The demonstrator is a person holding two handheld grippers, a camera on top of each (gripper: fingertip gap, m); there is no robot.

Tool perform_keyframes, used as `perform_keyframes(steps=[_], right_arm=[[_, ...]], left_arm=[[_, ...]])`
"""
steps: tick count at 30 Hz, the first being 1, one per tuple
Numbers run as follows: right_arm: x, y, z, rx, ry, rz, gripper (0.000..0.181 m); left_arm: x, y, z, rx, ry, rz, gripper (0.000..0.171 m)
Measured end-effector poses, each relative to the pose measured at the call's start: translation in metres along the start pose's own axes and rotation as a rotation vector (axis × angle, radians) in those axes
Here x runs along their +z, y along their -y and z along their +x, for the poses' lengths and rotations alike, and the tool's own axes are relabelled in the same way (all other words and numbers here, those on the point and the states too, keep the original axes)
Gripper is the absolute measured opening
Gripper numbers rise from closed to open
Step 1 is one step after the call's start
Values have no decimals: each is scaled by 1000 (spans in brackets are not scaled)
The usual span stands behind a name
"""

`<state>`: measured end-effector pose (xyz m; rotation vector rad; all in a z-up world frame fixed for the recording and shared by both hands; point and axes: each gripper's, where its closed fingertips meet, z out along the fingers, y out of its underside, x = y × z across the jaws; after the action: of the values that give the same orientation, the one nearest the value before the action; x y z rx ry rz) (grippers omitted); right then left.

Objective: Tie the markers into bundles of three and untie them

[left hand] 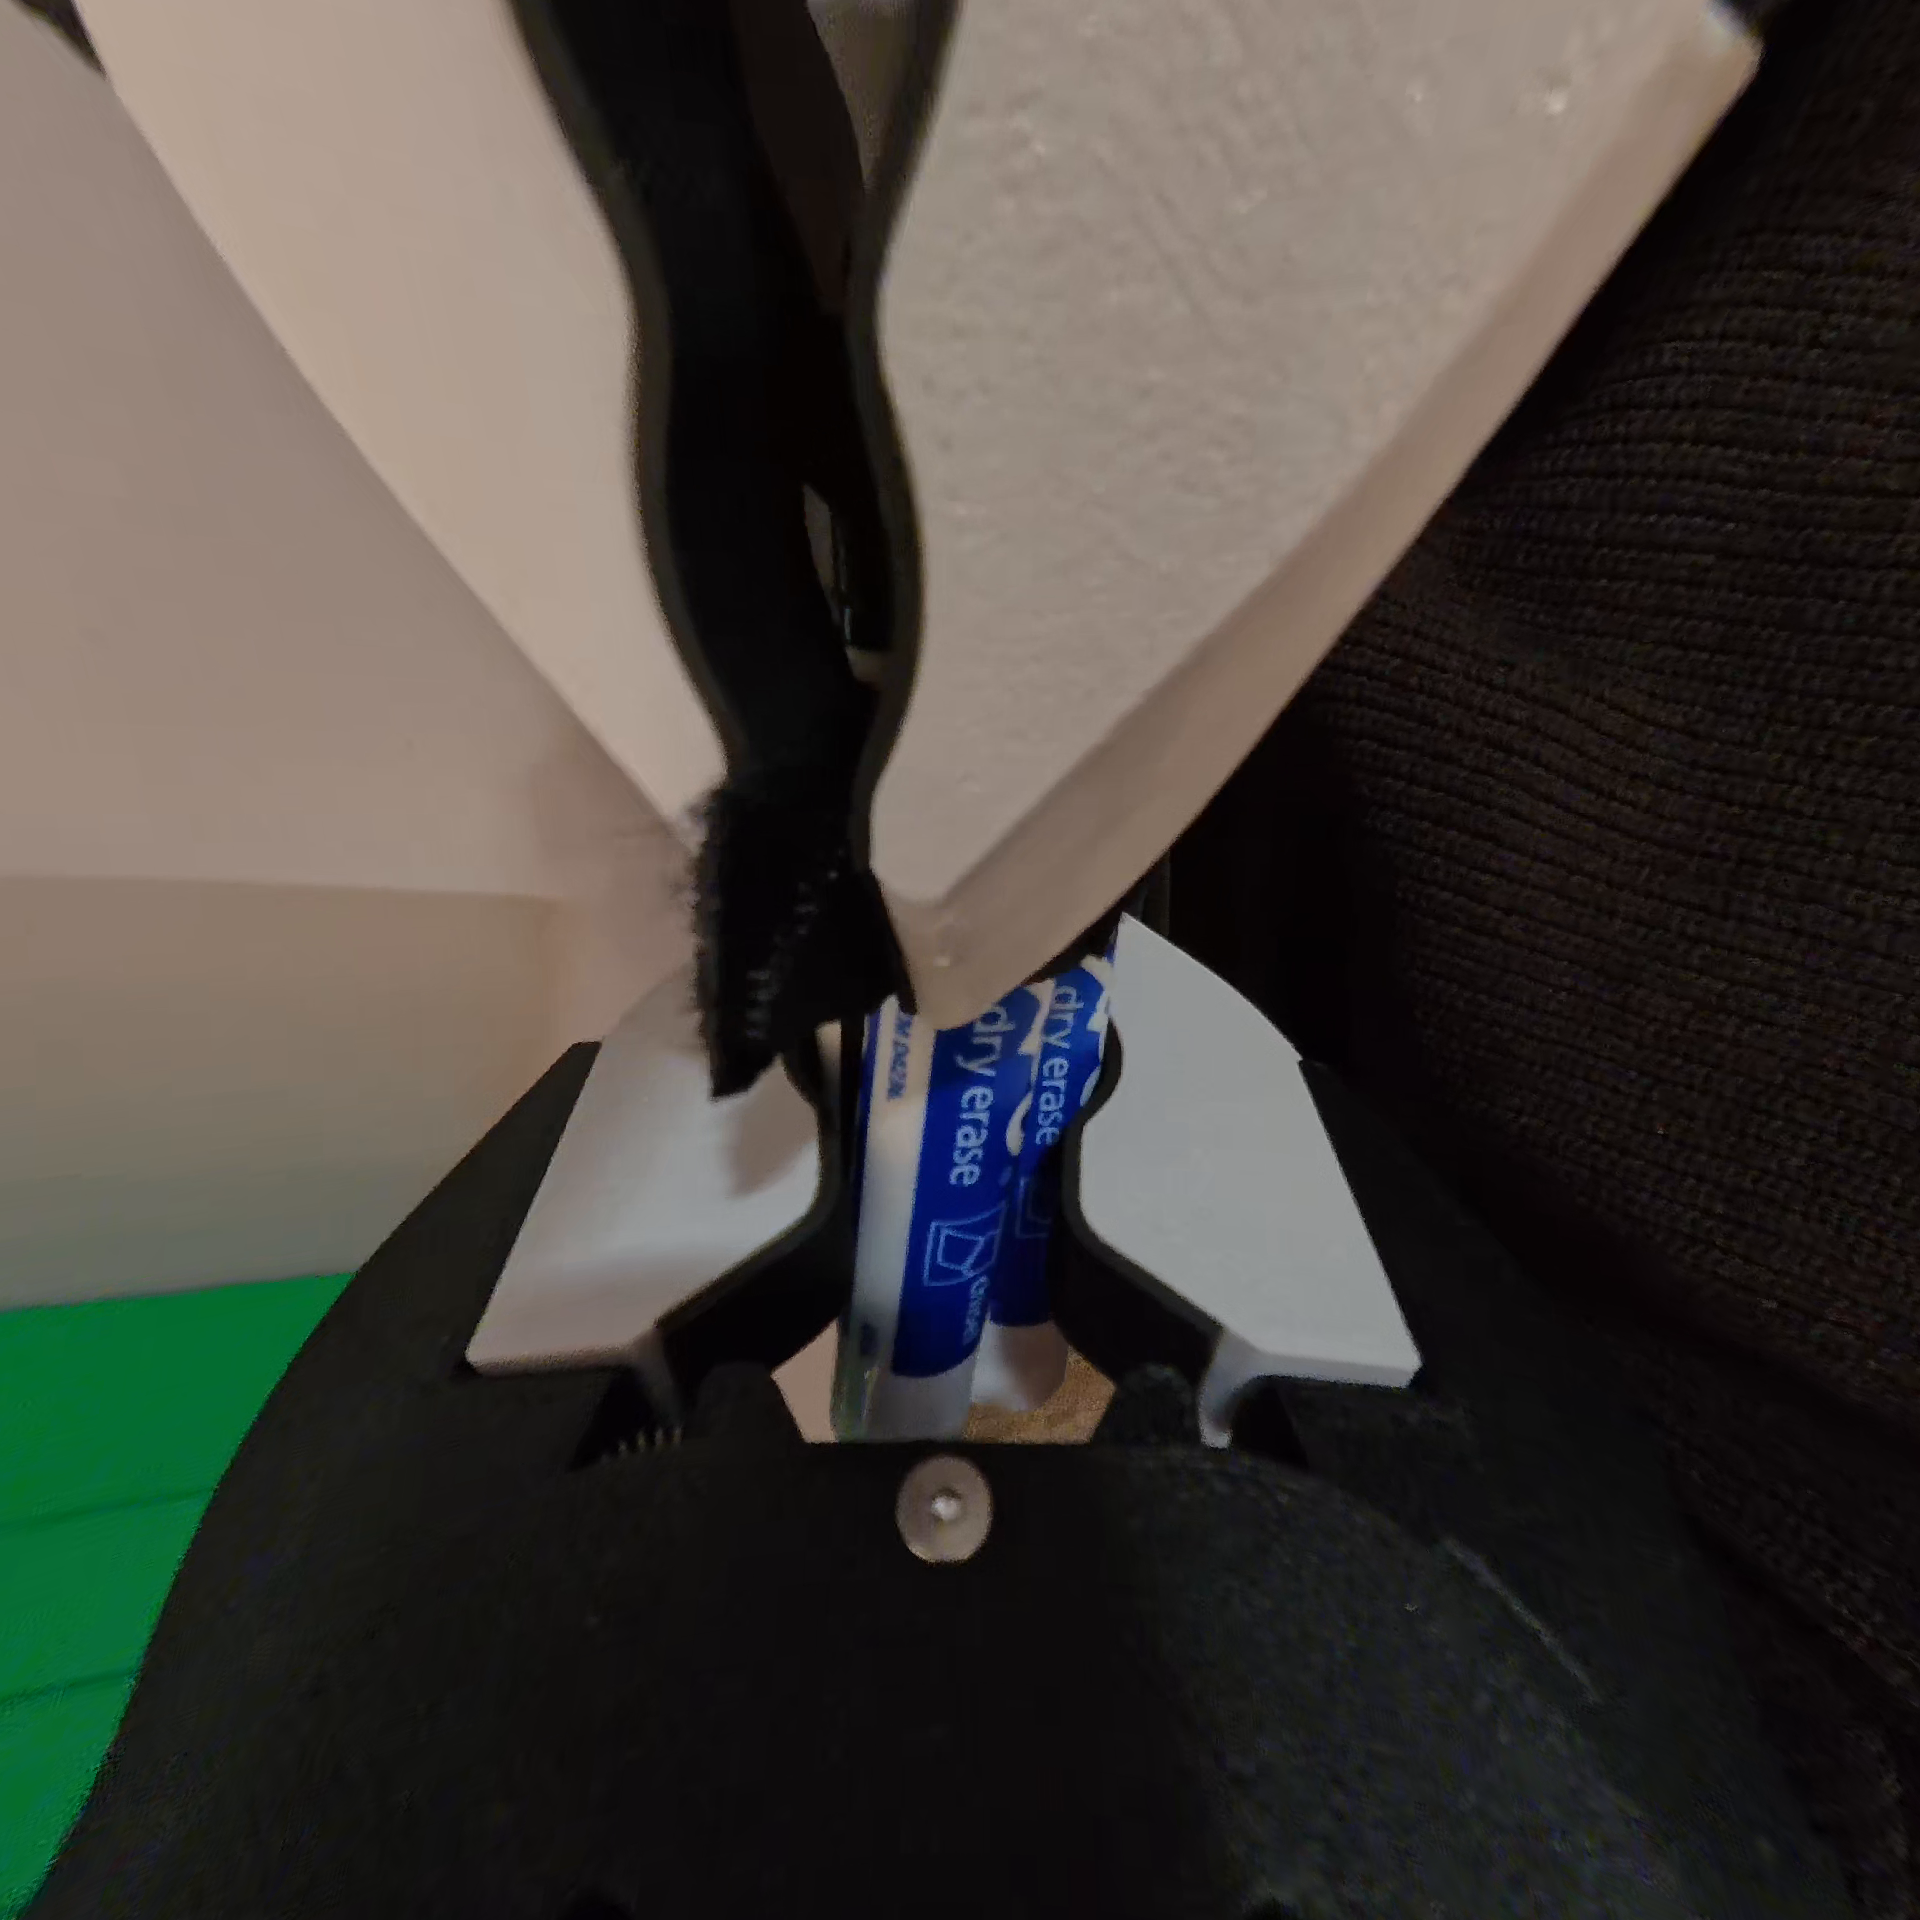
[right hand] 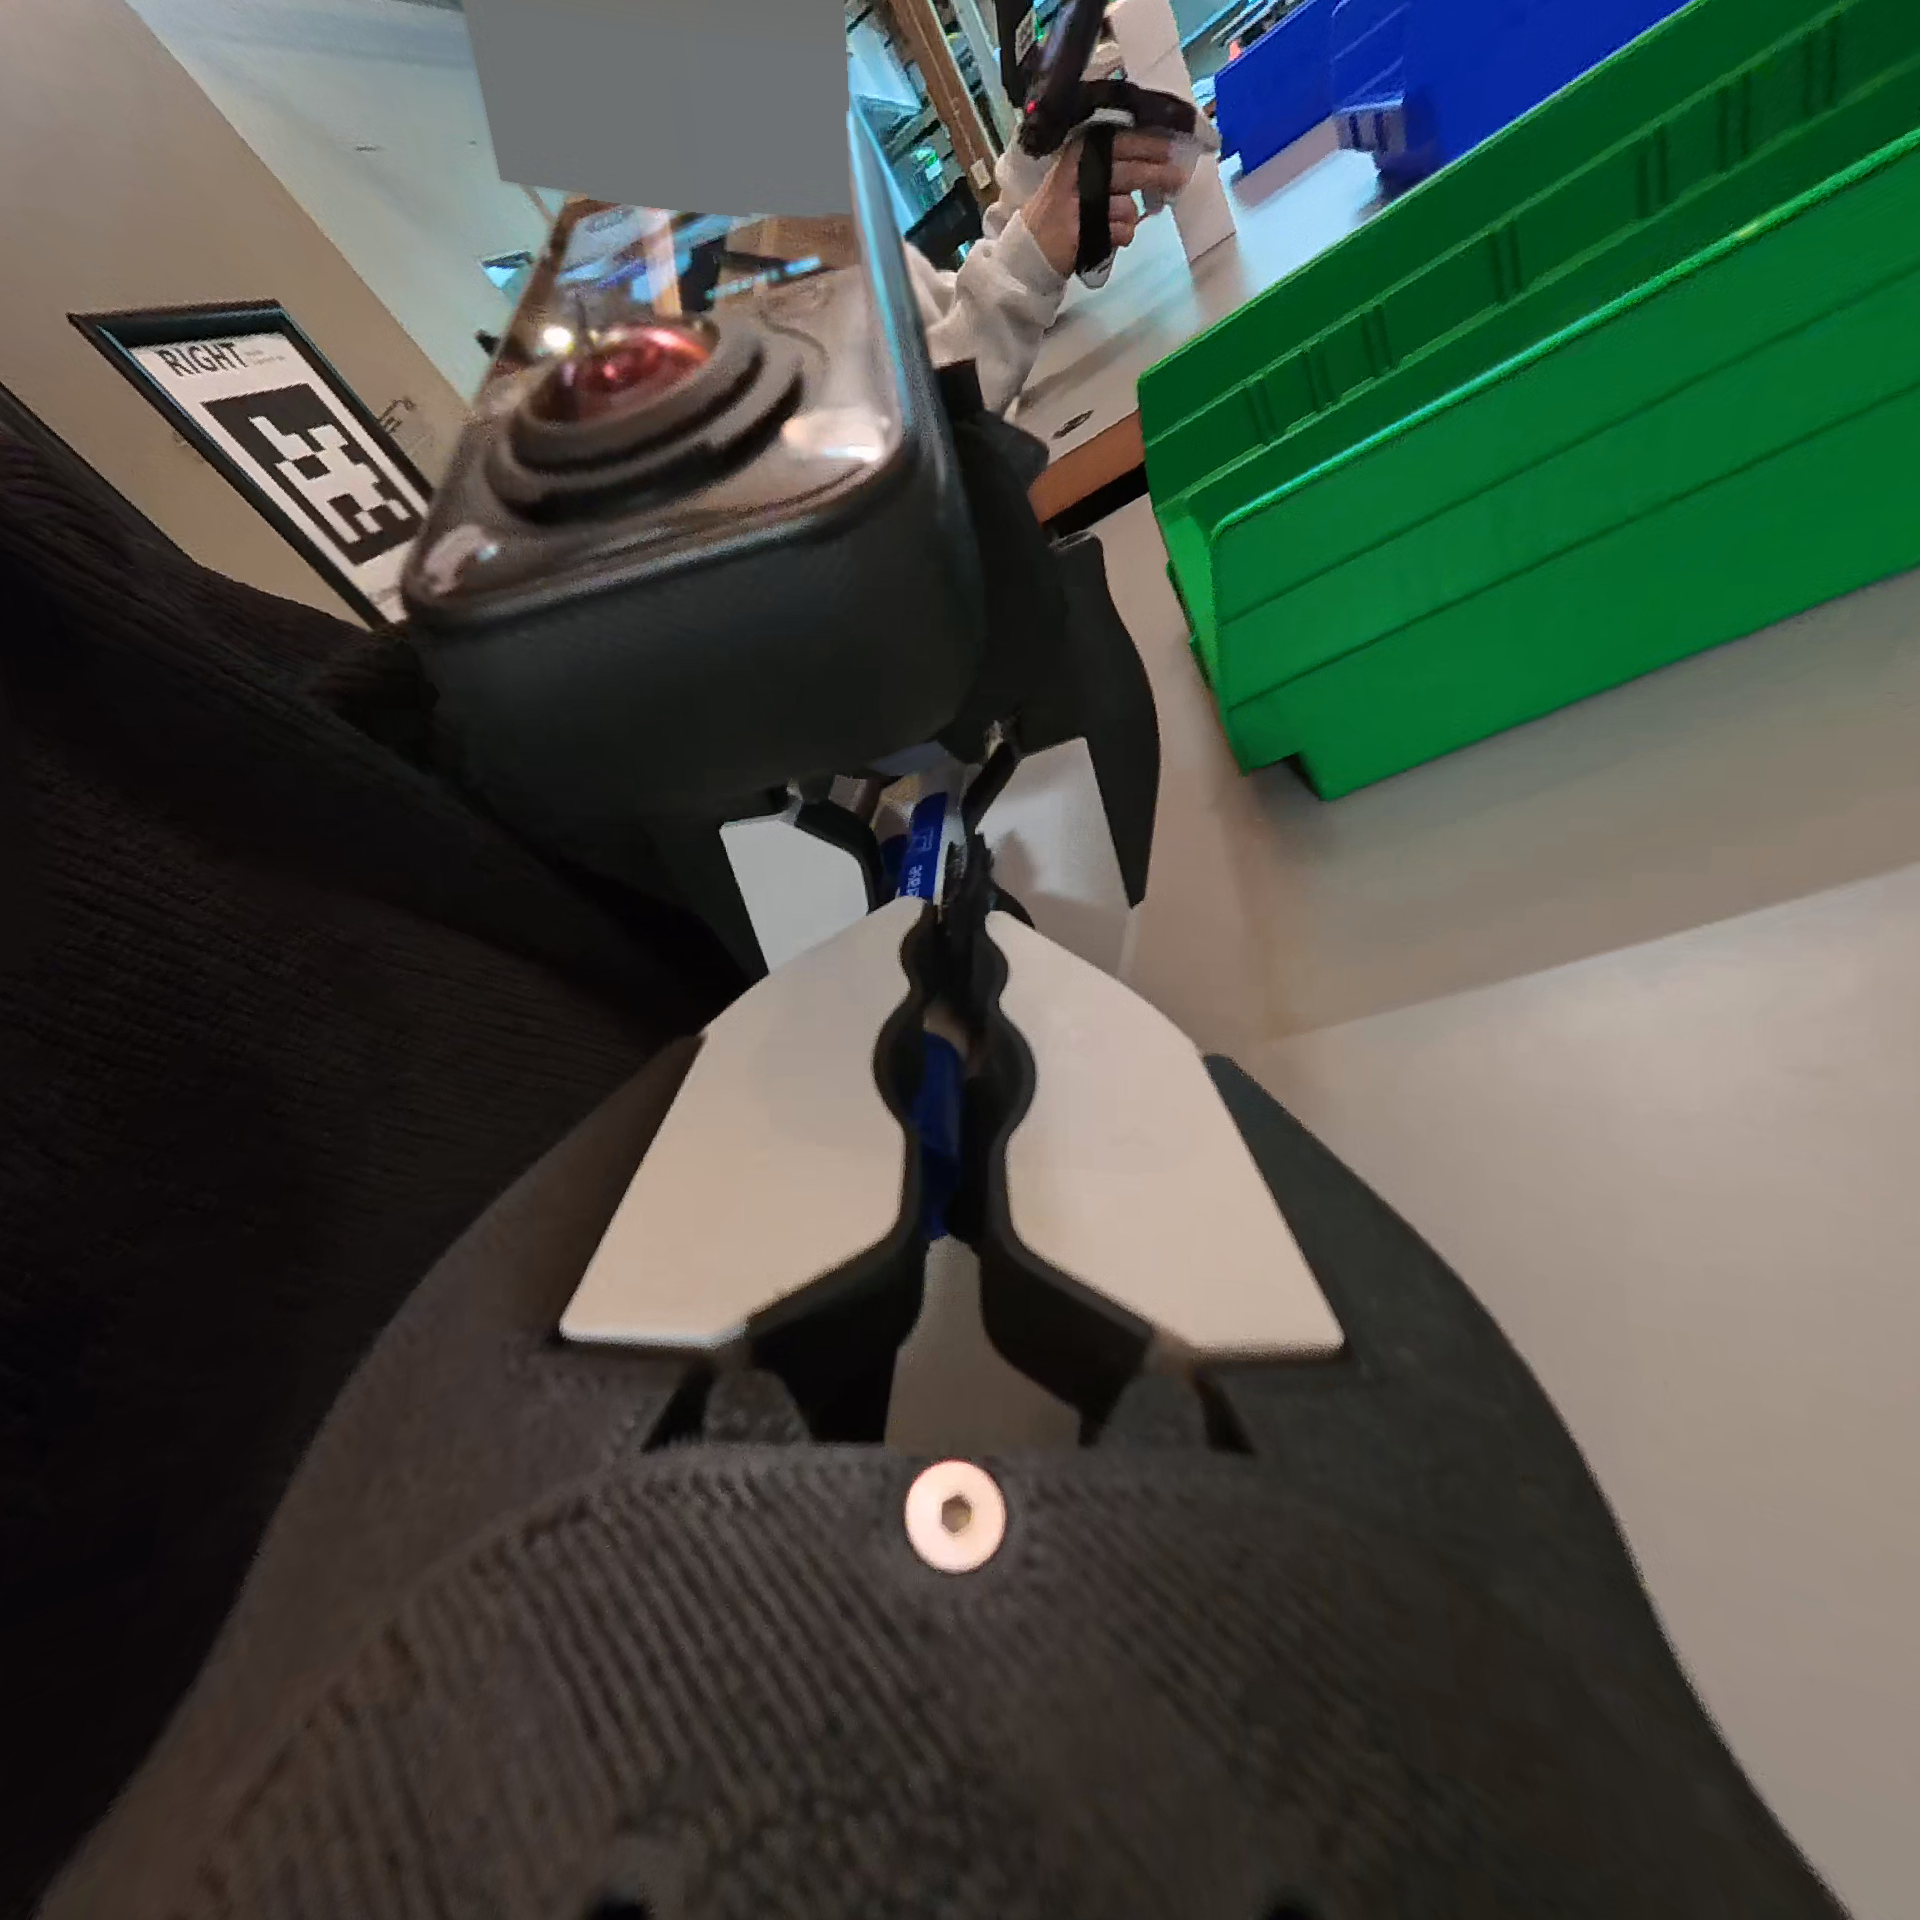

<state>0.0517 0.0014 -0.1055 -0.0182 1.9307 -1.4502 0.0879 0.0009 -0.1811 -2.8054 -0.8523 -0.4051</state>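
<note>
Here we see both grippers closed on the same bundle. In the left wrist view, the left gripper [left hand: 966, 1060] sits at lower centre with its jaws drawn in until only a narrow gap is left. That gap is filled by the dry-erase markers [left hand: 956, 1226], white barrels with blue labels. There look to be 2 of them side by side, running straight away from the camera.

From the top of that frame the right gripper [left hand: 831, 935] comes down tip to tip with the left one. It has a fuzzy black hook-and-loop strip [left hand: 748, 935] hanging at its fingertip. In the right wrist view its jaws are almost shut, with a blue length of the bundle pinched between the wavy black pads [right hand: 940, 1122]. So the markers are held off the table, clamped at 1 end by each gripper.

Just beyond, at centre frame, the left gripper [right hand: 925, 842] faces us with its camera lens [right hand: 623, 416] above. A black knit sleeve [right hand: 208, 935] fills the left side. Green bins [right hand: 1558, 468] stand on the grey tabletop [right hand: 1558, 1143] at upper right, well apart. A framed fiducial sign [right hand: 301, 457] hangs at upper left. Another person's hand [right hand: 1122, 177] holds a device at the top.
</note>
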Motion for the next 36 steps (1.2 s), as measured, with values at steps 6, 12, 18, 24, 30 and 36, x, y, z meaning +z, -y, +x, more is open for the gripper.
perform_keyframes(steps=[6,12,18,24,30,36], right_arm=[[-6,5,8,-8,-46,27,4],[-17,6,19,-35,-108,25,4],[-45,14,35,-67,-239,56,5],[-77,16,34,-128,-411,90,4],[-93,3,21,-152,-525,85,4],[-115,-2,22,-173,-644,88,4]], left_arm=[[-6,12,-11,-18,60,76,52],[-14,15,-30,-32,165,132,67],[-61,24,-53,-128,221,443,71],[-81,51,-43,-278,133,876,70],[-67,64,-27,-398,92,1156,69],[-72,58,-33,-341,178,1225,29]])
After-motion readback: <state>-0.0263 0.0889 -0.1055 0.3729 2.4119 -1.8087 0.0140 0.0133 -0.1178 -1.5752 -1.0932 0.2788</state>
